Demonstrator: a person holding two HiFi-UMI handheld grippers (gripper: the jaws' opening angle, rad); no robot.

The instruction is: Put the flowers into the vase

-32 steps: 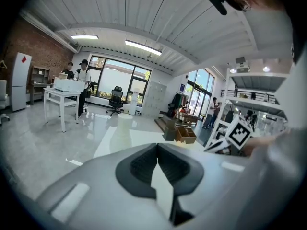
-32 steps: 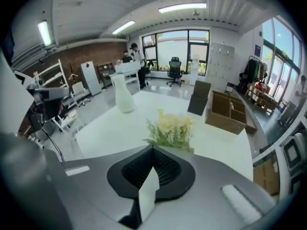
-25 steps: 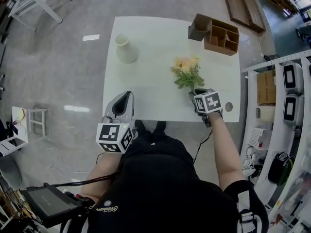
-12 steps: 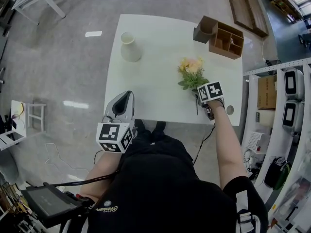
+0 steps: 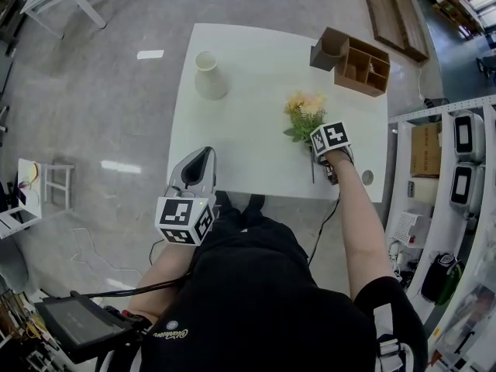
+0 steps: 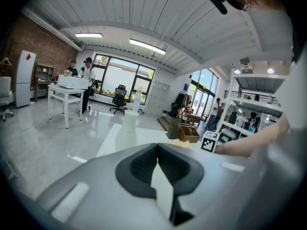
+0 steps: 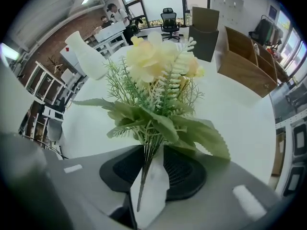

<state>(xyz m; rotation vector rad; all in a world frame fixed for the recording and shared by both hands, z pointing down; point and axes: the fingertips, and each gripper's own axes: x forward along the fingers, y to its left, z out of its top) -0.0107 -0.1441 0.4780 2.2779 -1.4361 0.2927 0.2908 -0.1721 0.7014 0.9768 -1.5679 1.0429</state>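
**Flowers gripped, vase still empty.** Nearest the person, by the near left corner of the white rectangular table [image 5: 248,161], the left gripper [image 6: 157,146] idles with its jaws pressed together on nothing.

On the table's right half, the right gripper [image 7: 152,150] points steeply down over a bunch of pale yellow artificial flowers with green fern-like leaves [image 7: 158,71]. Its jaws have just been closing with the thin green stems between them, and the pads appear to pinch the bundle on both sides. The flowers lie on the tabletop, heads away from the person, and a stem end trails back toward the near edge.

Well apart from them, near the far left corner, stands the cream narrow-necked ceramic vase [image 5: 209,76]. It holds nothing. By the look of it, only the pick-up is in hand. The lift, the carry and the feeding of stems into the neck all remain.

The tabletop between flowers and vase is bare, which leaves an open diagonal path. A brown wooden desk organiser [image 5: 360,62] sits at the far right corner, off that line. The vase stands close to the left edge, so a nudge there could send it to the grey floor.
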